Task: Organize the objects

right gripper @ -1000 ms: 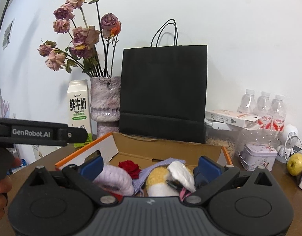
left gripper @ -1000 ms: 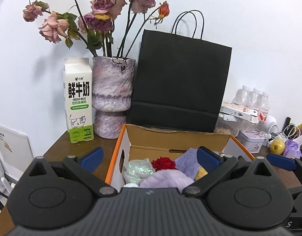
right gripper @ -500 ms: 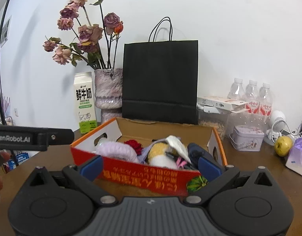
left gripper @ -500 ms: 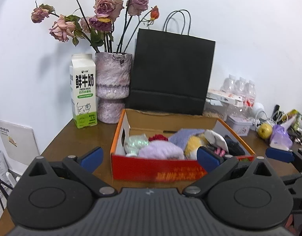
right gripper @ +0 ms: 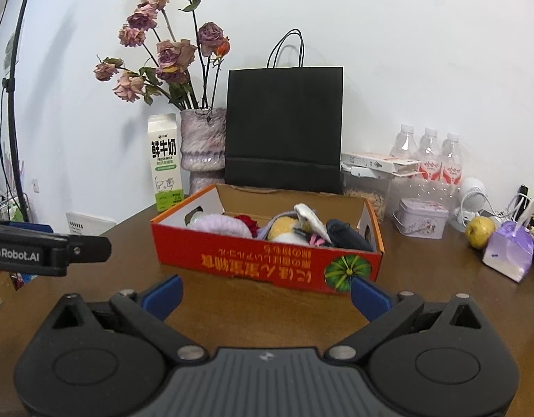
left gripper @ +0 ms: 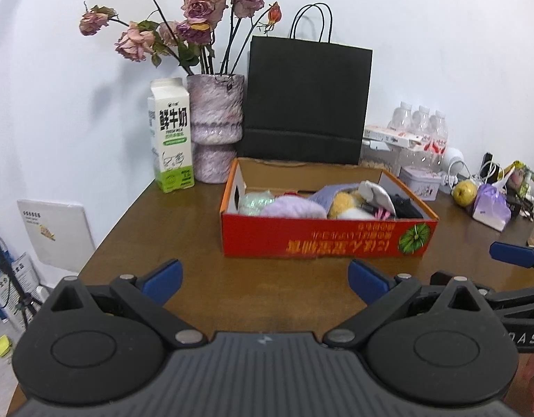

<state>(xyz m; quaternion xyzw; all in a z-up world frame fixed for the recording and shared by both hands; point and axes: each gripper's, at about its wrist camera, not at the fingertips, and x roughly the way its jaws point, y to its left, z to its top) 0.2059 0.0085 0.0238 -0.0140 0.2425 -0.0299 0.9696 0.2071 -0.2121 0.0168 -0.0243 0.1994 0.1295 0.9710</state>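
An open red and orange cardboard box (left gripper: pixel 322 239) (right gripper: pixel 267 260) sits mid-table, filled with soft things: a lilac knit bundle (left gripper: pixel 291 206) (right gripper: pixel 220 225), a red flower (right gripper: pixel 247 222), a yellow plush piece (left gripper: pixel 343 199) (right gripper: pixel 284 226), a white cloth (right gripper: pixel 310 220) and a dark cloth (right gripper: pixel 347 236). My left gripper (left gripper: pixel 265 278) hangs open in front of the box, well short of it, with nothing between its fingers. My right gripper (right gripper: pixel 265 292) is open too and empty, its right fingertip near the box's front right corner.
Behind the box stand a milk carton (left gripper: pixel 170 135), a vase of dried roses (left gripper: pixel 216 128) and a black paper bag (left gripper: pixel 307 104). At the right are water bottles (right gripper: pixel 428 156), a tin (right gripper: pixel 421 222), an apple (right gripper: pixel 479 232) and a purple pouch (right gripper: pixel 508 252). The table's left edge drops off.
Both grippers have pulled back from over the box toward the near side of the table. The box front now shows in full. Both stayed open.
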